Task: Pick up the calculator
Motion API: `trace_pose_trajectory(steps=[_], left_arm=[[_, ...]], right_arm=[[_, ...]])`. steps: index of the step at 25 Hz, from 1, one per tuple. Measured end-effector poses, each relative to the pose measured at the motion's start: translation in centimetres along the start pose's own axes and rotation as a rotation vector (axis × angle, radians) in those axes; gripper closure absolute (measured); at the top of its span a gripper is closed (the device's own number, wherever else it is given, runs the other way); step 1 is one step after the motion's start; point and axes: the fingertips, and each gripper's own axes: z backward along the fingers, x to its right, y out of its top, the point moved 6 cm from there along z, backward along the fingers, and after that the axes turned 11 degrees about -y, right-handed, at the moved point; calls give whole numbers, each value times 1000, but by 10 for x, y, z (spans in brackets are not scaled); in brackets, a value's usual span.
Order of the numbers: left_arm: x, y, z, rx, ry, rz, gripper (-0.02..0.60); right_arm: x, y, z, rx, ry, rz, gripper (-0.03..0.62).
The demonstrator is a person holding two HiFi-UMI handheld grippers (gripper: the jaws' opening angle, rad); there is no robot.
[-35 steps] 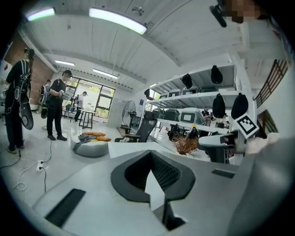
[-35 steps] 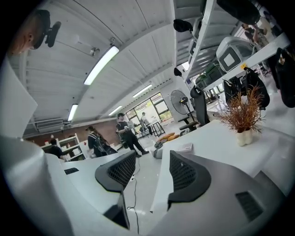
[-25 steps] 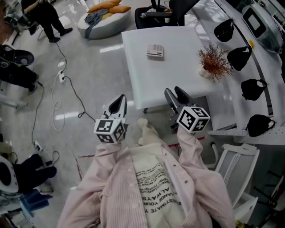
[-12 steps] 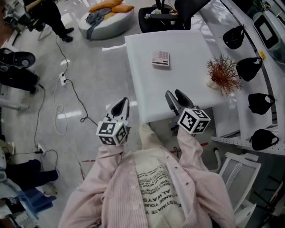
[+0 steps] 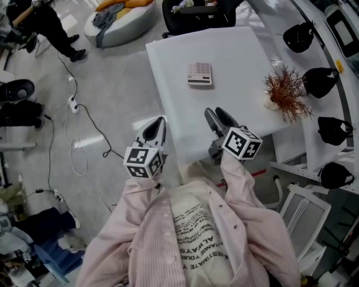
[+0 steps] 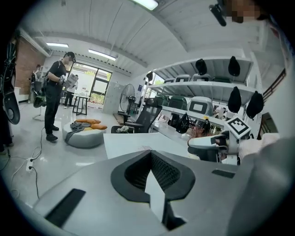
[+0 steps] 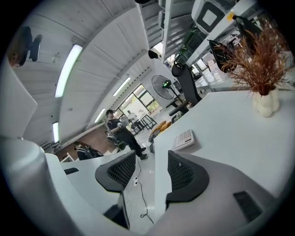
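The calculator (image 5: 199, 73), pale with rows of keys, lies flat on the white table (image 5: 241, 53), left of the table's middle. In the right gripper view the calculator (image 7: 183, 138) lies just beyond the jaws, apart from them. My right gripper (image 5: 219, 119) is open and empty and hovers over the table's near edge. My left gripper (image 5: 155, 130) is over the floor, left of the table's near-left corner. Its jaws are shut on nothing, with the left gripper (image 6: 150, 170) pads meeting. The right gripper (image 7: 152, 166) shows a wide gap between its pads.
A dried reddish plant (image 5: 286, 92) in a small white vase stands on the table's right side. A black chair (image 5: 196, 11) sits beyond the table. Cables (image 5: 84, 123) run over the floor at left. A shelf with black headgear (image 5: 320, 81) lines the right. A white chair (image 5: 300, 210) is near right.
The table and calculator have come nearer in the head view. Both grippers have shifted slightly forward towards the table's near edge. Their jaw states look the same.
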Motion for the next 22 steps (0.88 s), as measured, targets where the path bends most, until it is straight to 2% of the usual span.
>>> trace_pose_trajectory(steps=[10, 17, 22], left_arm=[[-33, 16, -48, -55, -38, -2, 580], [-52, 11, -71, -103, -50, 10, 580], [-72, 9, -92, -146, -75, 18, 580]], right_arm=[[19, 11, -64, -30, -28, -186, 391], [33, -4, -99, -64, -54, -337, 391], [38, -10, -127, -75, -88, -400, 391]])
